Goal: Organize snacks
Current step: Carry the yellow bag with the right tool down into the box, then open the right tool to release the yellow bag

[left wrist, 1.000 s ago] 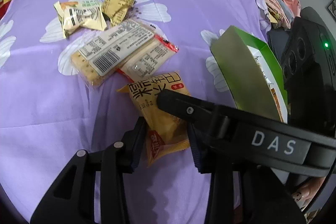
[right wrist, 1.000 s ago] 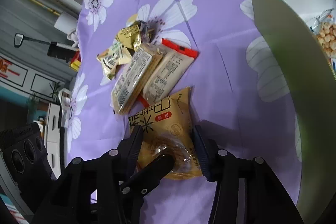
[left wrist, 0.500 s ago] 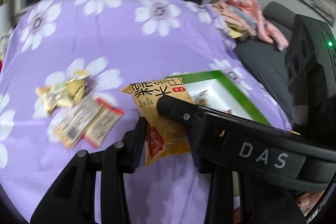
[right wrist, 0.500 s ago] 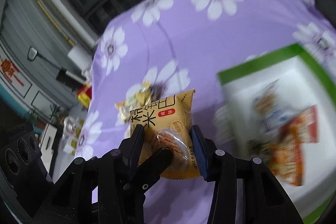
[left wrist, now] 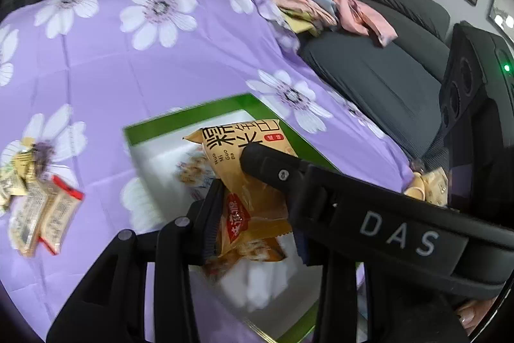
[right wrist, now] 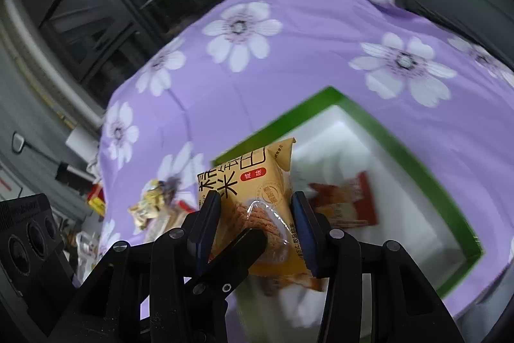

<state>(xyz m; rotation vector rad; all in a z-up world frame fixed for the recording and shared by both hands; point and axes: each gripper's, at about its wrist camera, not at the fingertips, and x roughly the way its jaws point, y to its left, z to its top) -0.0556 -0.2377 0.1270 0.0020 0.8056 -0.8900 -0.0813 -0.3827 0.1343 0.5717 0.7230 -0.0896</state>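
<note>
Held snack: an orange packet (right wrist: 257, 198) is up in the air, over the near edge of the green box (right wrist: 411, 156).
Right hand-held gripper (right wrist: 255, 224): pinching the orange packet by its two side edges, pads pressed on the wrapper.
Left hand-held gripper (left wrist: 253, 214): pinching the same orange packet at its lower end, seen in the left wrist view; the other gripper's finger crosses in front of it.
Green box: open, white inside, standing on the purple flowered cloth (left wrist: 160, 60) over the table.
Done so far: at least one red packet (right wrist: 347, 201) and some blurred wrappers already lie inside the box.
Left to do: the orange packet is not yet let go; a small pile of loose packets (left wrist: 35, 204) waits on the cloth, well apart from the box.
Progress, as a judgement: somewhere in the middle.
Writing on packet: large black Chinese characters, a small red oval label, and "NUO MI GUO BA" in small letters.
Writing on gripper: "DAS" (left wrist: 398, 233) in white.
</note>
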